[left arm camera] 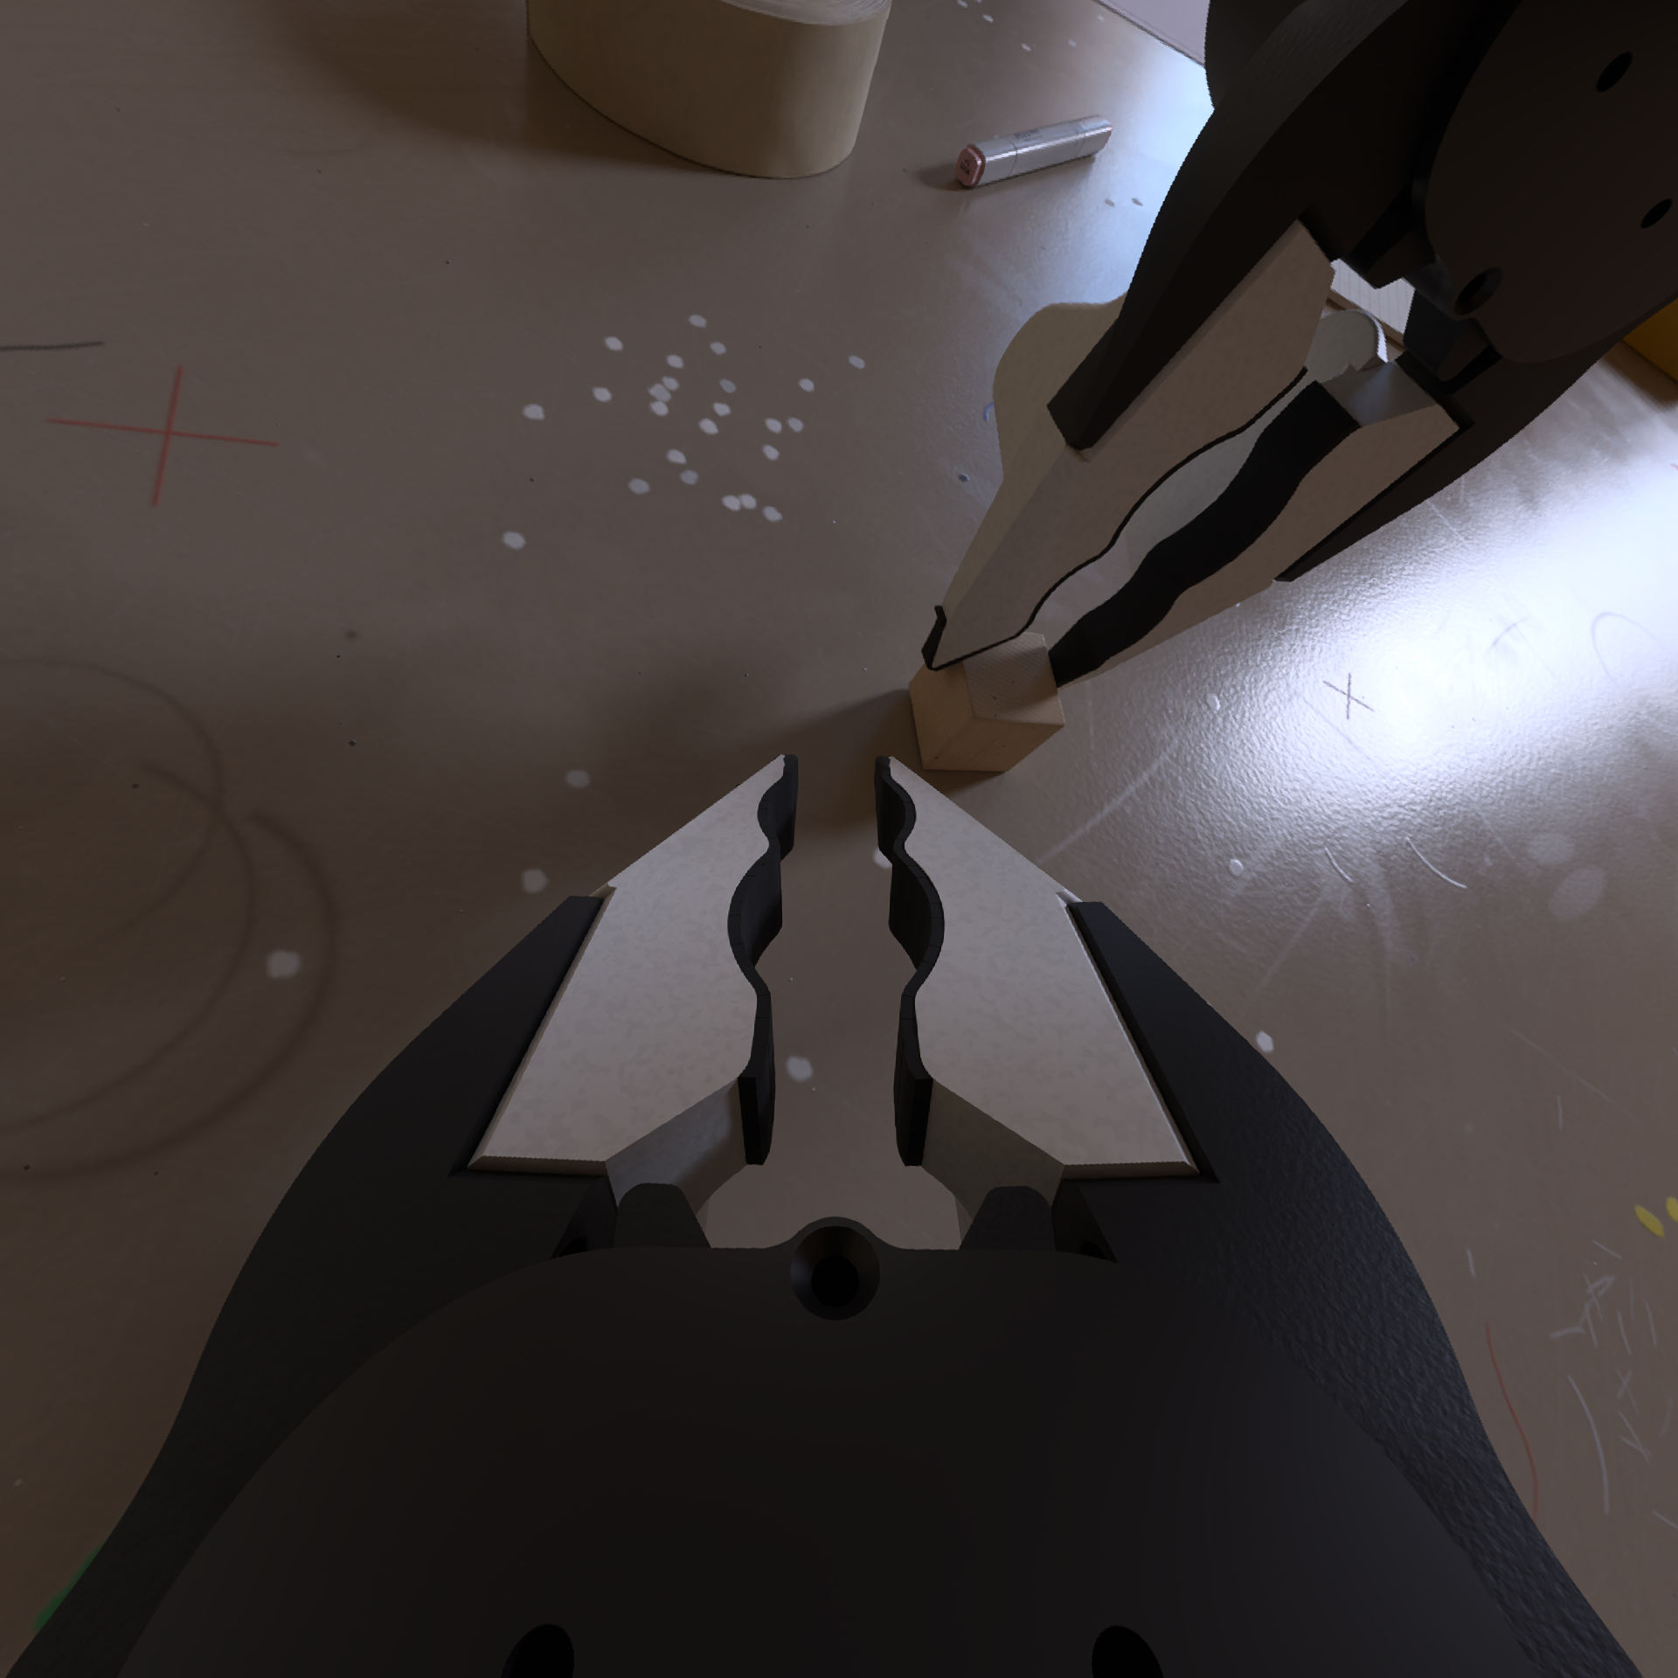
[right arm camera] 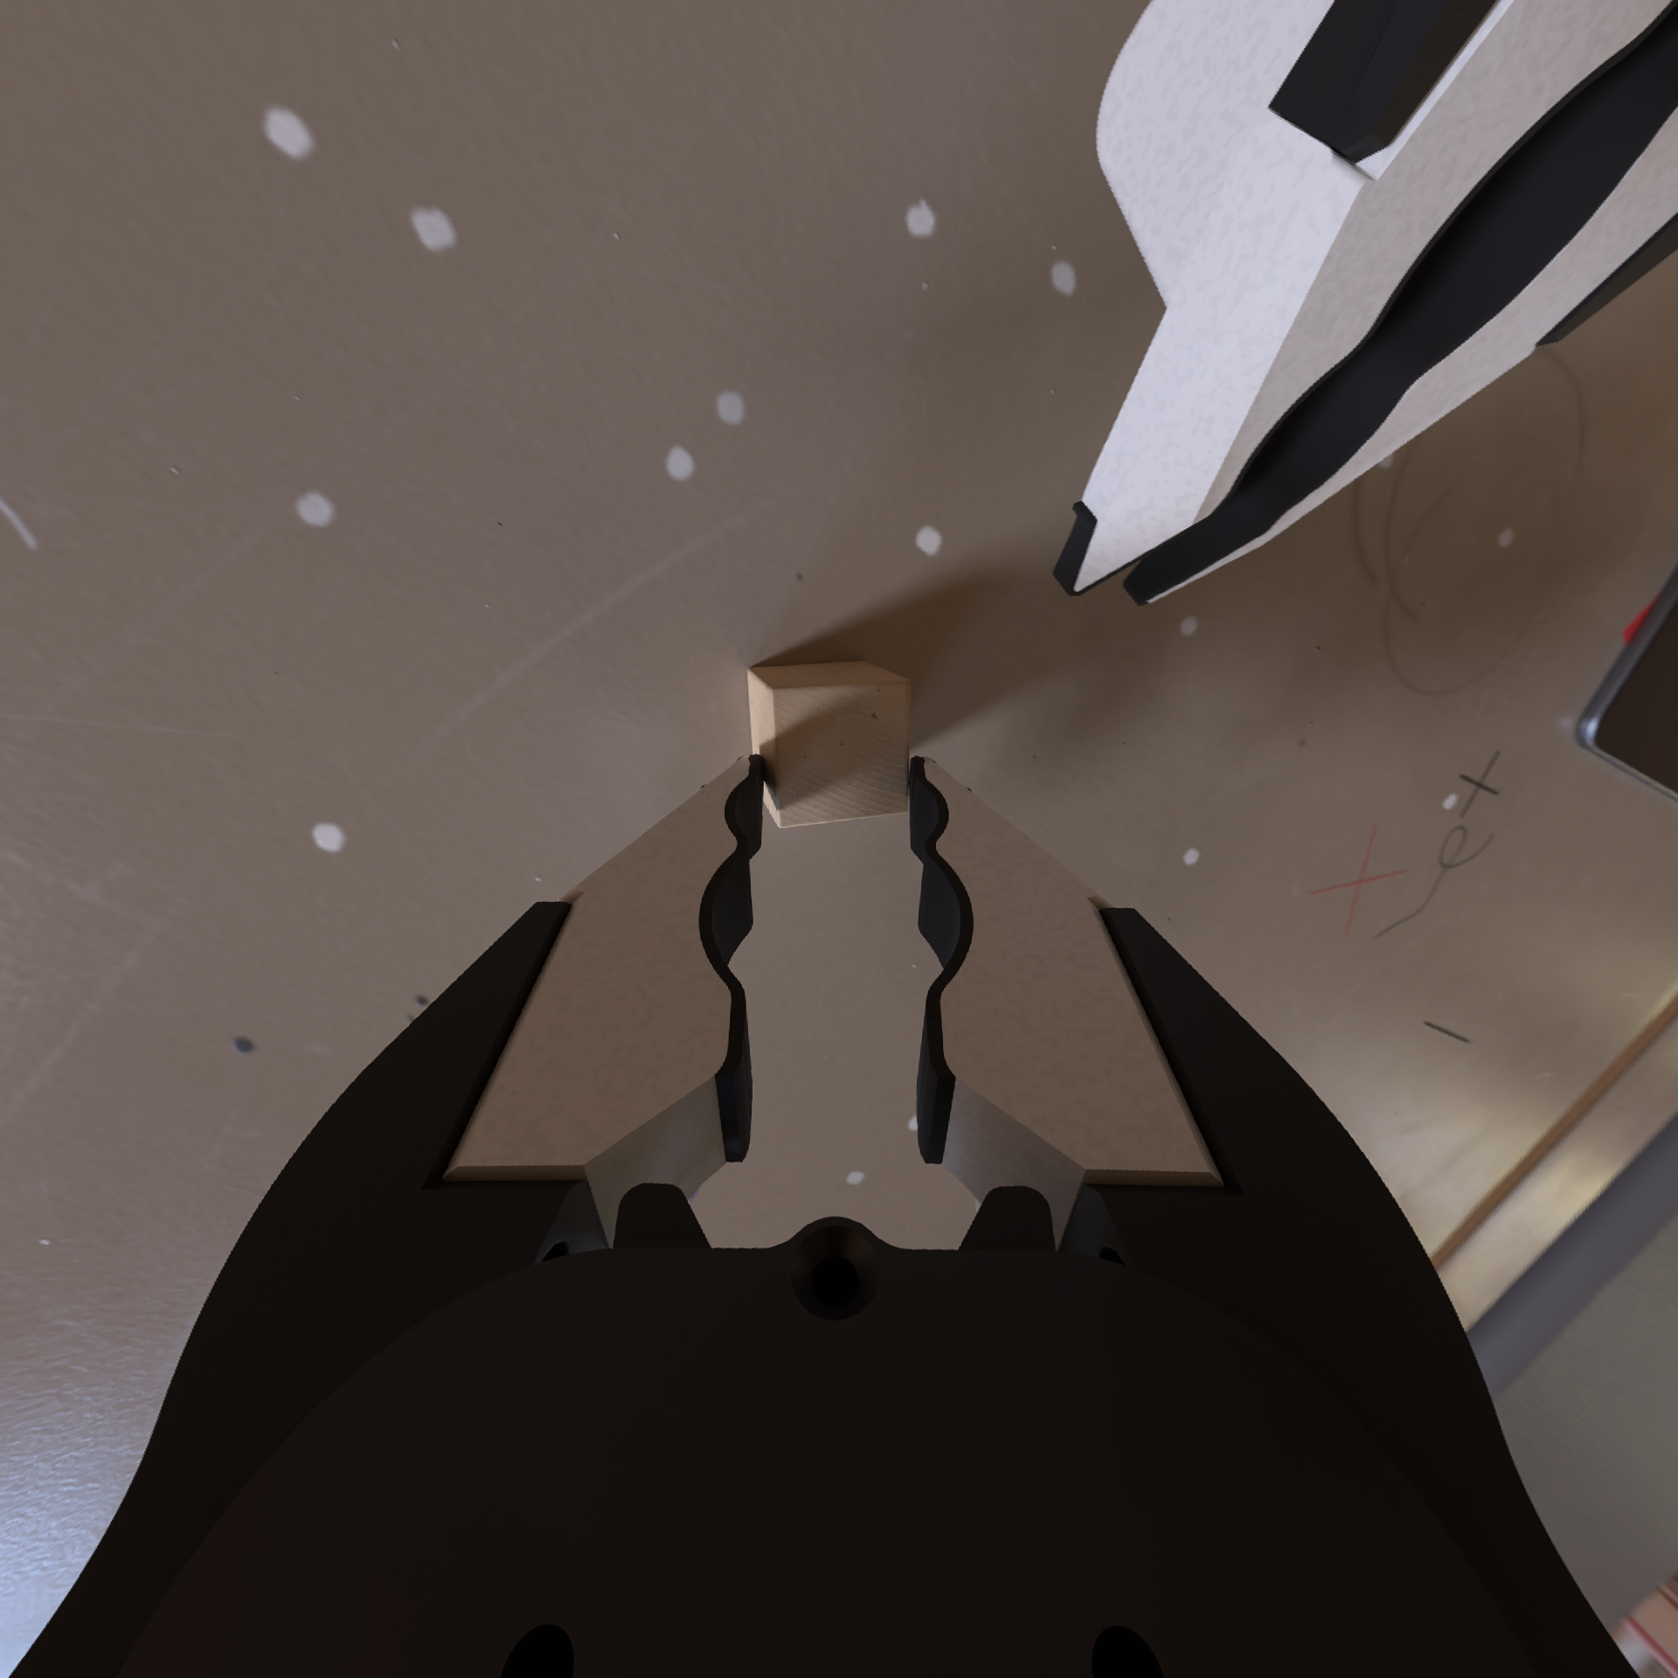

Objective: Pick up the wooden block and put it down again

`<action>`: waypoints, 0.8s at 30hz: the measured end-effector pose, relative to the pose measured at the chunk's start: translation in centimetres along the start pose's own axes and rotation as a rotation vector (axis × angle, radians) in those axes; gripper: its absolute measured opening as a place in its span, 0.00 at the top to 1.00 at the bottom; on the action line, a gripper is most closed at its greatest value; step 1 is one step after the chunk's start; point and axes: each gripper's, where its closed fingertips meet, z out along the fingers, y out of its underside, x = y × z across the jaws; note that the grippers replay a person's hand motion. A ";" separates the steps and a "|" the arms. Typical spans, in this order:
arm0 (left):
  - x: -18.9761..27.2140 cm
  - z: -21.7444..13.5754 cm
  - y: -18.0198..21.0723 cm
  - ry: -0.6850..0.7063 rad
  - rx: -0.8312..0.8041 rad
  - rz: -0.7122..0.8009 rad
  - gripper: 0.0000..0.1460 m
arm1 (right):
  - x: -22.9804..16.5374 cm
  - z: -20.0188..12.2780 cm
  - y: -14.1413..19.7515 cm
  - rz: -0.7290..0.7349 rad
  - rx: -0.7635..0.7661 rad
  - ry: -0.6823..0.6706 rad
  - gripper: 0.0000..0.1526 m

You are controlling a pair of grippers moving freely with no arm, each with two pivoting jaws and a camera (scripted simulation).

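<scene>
A: Left wrist view first. What's the left gripper (left arm camera: 836,772) doing?

B: Nothing in it. Fingers parted by a narrow gap, bare tabletop (left arm camera: 454,636) showing between them. Tips hover just short of the wooden block (left arm camera: 985,726), which sits ahead and slightly right.

A: And the block?

B: Resting on the table. The right gripper (left arm camera: 994,658) comes in from the upper right, angled down, one fingertip on each side of the block's far end. Looks like contact on both sides.

A: Anything else around?

B: Big beige cylinder (left arm camera: 717,82) at the top, well apart. A silver marker (left arm camera: 1035,152) lies flat to its right. Scattered white dots (left arm camera: 699,427) and a red cross (left arm camera: 166,436) on the surface. Bright glare patch on the right.

A: Right wrist view?

B: Right gripper (right arm camera: 835,772) is clenched on the wooden block (right arm camera: 831,758). Dark pads press its left and right faces at the very fingertips; the rest of the gap behind the block is clear. Block is square-on and casts a shadow straight onto the table (right arm camera: 454,545) behind it, so it appears seated, though I can't confirm the underside is touching.

A: Left gripper visible there?

B: Yes, left gripper (right arm camera: 1103,581) upper right, tips near the block but apart from it. Dark tablet-like edge (right arm camera: 1634,717) at the far right.
</scene>
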 end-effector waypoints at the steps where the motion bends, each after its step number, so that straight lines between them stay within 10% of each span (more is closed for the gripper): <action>1: 0.0 0.0 0.0 0.000 -0.002 0.001 0.89 | 0.2 0.0 0.1 -0.009 -0.008 0.014 0.79; 24: 0.3 0.5 0.6 0.006 -0.043 0.006 0.88 | -0.8 -0.2 0.3 0.006 0.070 -0.198 0.80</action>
